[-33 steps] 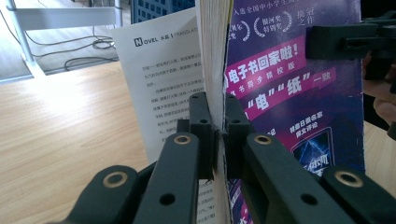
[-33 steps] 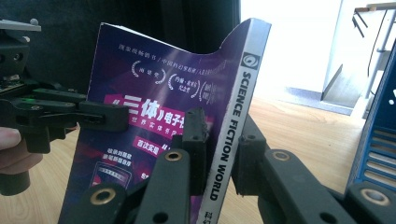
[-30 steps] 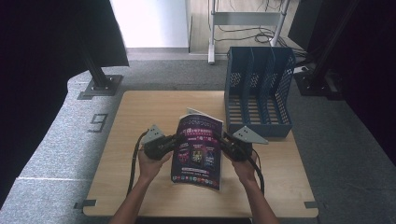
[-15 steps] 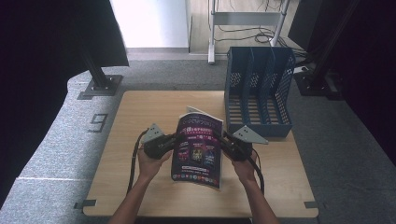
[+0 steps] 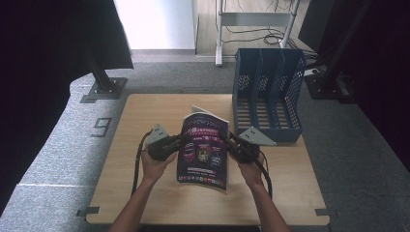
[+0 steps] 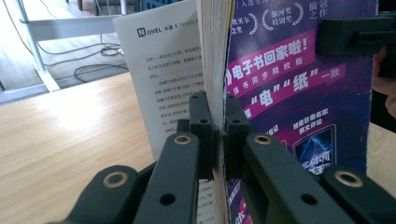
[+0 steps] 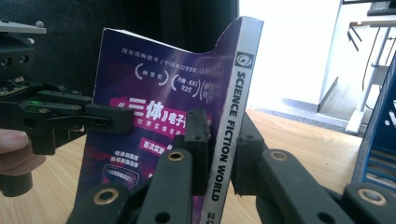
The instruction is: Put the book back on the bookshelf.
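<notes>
A purple-covered magazine [image 5: 204, 149] is held tilted up above the wooden table [image 5: 135, 116], between both hands. My left gripper [image 5: 180, 140] is shut on its page edge, the left side in the high view. In the left gripper view the jaws pinch the magazine [image 6: 280, 79] at the gripper [image 6: 216, 128], and a white inner page fans out to the left. My right gripper [image 5: 226, 138] is shut on the spine side. The right gripper view shows the gripper [image 7: 223, 154] clamped on the magazine [image 7: 154, 93] at its white spine, which reads "SCIENCE FICTION WORLD".
A blue slotted file rack [image 5: 268, 94] stands at the table's back right, close behind my right hand. A black stand base [image 5: 103, 89] sits on the grey floor at the back left. A metal frame with cables [image 5: 256, 19] stands beyond the table.
</notes>
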Available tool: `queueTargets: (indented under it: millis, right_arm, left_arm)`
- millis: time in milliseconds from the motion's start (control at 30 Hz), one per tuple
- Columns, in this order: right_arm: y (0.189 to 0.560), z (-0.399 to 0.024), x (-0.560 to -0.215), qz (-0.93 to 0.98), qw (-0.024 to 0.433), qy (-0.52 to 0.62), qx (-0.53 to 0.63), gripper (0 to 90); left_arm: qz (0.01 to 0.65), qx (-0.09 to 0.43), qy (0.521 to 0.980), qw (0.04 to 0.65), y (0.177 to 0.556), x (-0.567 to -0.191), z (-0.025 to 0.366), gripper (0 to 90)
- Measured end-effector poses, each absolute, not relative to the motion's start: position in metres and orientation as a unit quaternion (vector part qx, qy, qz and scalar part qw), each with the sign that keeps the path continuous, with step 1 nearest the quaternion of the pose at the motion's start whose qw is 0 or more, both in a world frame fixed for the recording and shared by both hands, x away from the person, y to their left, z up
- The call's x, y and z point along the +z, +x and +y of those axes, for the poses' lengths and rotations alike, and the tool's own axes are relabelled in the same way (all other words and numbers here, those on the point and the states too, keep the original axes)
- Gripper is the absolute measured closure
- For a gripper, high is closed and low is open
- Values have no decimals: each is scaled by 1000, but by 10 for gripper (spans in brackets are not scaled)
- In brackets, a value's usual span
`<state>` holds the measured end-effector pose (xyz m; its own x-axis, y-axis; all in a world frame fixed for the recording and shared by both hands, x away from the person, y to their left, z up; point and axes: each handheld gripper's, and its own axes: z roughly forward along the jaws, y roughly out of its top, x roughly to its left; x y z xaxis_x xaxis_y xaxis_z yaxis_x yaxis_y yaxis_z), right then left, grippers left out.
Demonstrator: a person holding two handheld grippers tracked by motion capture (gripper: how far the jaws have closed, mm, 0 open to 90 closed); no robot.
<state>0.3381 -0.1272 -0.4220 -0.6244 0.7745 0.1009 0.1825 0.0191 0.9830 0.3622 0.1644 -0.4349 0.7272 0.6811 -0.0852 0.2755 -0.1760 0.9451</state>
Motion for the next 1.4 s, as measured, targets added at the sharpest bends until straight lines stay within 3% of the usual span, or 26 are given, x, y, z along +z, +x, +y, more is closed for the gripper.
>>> queueTargets:
  millis: [867, 1400]
  right_arm:
    - [365, -114, -402, 655, 270, 334, 622, 800]
    - [353, -126, -421, 668, 269, 328, 611, 805]
  left_arm:
    - [316, 225, 743, 545, 384, -405, 173, 862]
    - [312, 212, 755, 537, 369, -423, 165, 851]
